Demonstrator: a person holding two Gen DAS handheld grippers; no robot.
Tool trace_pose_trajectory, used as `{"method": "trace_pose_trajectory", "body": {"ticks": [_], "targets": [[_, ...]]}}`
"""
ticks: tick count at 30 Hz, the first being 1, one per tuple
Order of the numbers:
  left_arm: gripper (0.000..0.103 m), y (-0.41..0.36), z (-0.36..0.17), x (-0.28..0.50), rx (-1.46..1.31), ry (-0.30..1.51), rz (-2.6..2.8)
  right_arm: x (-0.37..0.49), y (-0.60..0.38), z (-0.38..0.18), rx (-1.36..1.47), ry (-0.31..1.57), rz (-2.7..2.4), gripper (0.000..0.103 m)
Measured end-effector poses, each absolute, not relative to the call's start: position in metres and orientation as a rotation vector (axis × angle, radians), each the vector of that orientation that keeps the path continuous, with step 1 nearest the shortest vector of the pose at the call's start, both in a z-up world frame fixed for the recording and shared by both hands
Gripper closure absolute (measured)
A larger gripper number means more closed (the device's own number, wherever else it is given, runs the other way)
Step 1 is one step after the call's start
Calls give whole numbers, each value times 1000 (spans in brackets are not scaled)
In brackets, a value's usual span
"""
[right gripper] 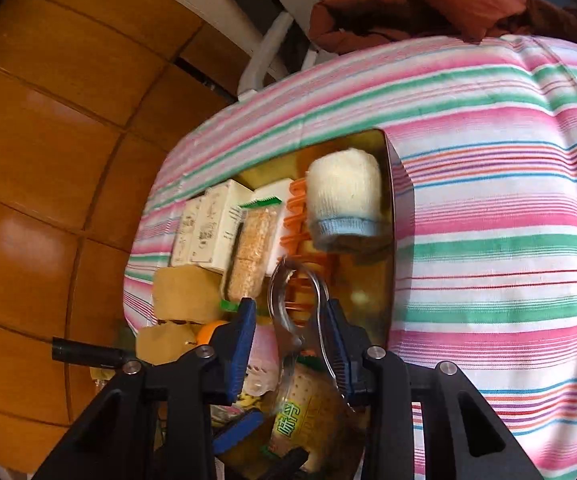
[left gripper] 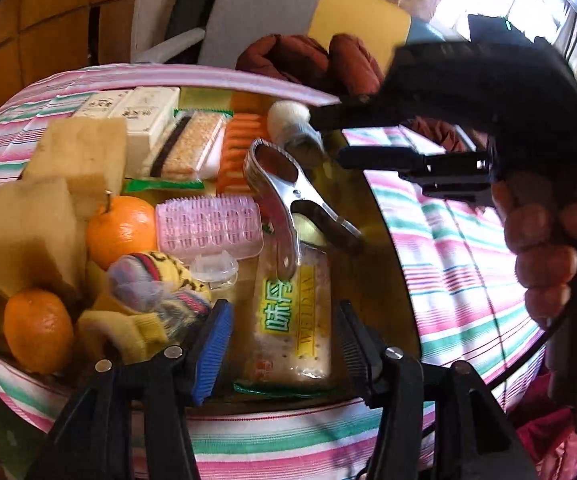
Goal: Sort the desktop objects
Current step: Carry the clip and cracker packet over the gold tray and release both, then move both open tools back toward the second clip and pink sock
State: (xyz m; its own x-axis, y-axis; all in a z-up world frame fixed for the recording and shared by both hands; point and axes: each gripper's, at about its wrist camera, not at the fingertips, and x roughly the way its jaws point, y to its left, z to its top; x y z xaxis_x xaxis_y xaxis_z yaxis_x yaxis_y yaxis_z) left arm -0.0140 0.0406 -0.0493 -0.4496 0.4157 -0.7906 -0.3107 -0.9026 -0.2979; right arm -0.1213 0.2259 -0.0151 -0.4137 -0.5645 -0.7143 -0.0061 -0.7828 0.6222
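Note:
A gold tin tray (left gripper: pixel 380 240) on a striped cloth holds several items. My left gripper (left gripper: pixel 280 344) is open, its fingers either side of a green and yellow cracker packet (left gripper: pixel 294 320). A metal clamp (left gripper: pixel 284 196) lies on that packet. My right gripper (left gripper: pixel 328 138) hangs open above the tray's far right, by a rolled white sock (left gripper: pixel 294 124). In the right wrist view the open right gripper (right gripper: pixel 292 344) is over the clamp (right gripper: pixel 294 312), apart from it, with the sock (right gripper: pixel 344 200) beyond.
The tray also holds two oranges (left gripper: pixel 120 228), yellow sponges (left gripper: pixel 76 156), a pink hair roller (left gripper: pixel 208 224), white boxes (left gripper: pixel 144 116), a cereal bar (left gripper: pixel 190 144), an orange comb (left gripper: pixel 240 148) and bagged socks (left gripper: pixel 156 284). A chair with brown cloth (left gripper: pixel 308 60) stands behind the table.

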Motion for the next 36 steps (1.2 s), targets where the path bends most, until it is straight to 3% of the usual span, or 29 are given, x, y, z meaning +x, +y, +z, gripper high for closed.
{"method": "trace_pose_trajectory", "body": {"ticks": [7, 17, 24, 29, 36], "targets": [[49, 23, -42, -13, -1278, -296, 2385, -107, 243, -2, 1398, -780, -2265, 66], [48, 37, -34, -17, -1273, -263, 2418, -82, 270, 4, 1357, -786, -2266, 66], [48, 59, -36, -21, -1291, -253, 2393, -63, 312, 5, 1392, -731, -2332, 59], [35, 85, -26, -14, -1269, -195, 2347, -48, 354, -3, 1446, -696, -2392, 59], [34, 137, -17, -4, -1260, -69, 2247, -33, 423, -18, 1555, -655, -2467, 57]]}}
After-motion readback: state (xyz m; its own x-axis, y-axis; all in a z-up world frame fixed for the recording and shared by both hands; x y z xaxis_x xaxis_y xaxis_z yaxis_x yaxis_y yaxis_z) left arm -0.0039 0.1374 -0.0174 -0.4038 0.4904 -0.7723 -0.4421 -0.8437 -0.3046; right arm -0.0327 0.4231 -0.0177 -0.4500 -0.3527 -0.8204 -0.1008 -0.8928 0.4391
